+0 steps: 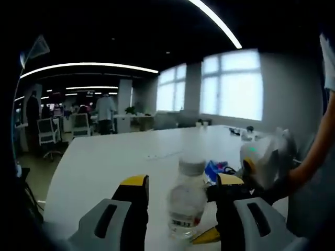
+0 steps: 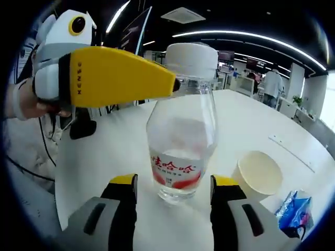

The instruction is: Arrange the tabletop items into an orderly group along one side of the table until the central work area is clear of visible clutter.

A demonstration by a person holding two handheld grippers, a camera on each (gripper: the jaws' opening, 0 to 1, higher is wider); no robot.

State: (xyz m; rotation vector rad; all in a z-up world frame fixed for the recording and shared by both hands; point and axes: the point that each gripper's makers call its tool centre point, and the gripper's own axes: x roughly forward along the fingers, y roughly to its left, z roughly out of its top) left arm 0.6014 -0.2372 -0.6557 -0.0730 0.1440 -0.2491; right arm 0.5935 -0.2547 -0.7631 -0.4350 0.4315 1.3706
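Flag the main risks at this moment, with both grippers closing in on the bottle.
The tall, nearly empty bottle stands between the open right gripper, while the left gripper reaches its neck; a nudge there could tip it. The paper cup and blue packet lie close by and might get knocked if it falls.

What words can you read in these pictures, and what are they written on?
"哇哈哈": red characters on the bottle's label in the right gripper view.
Small black letters run down the side of the left claw's yellow jaw, too blurred to read for sure.
The label's smaller print is too small to read.
The blue packet has printing, too blurred to read.
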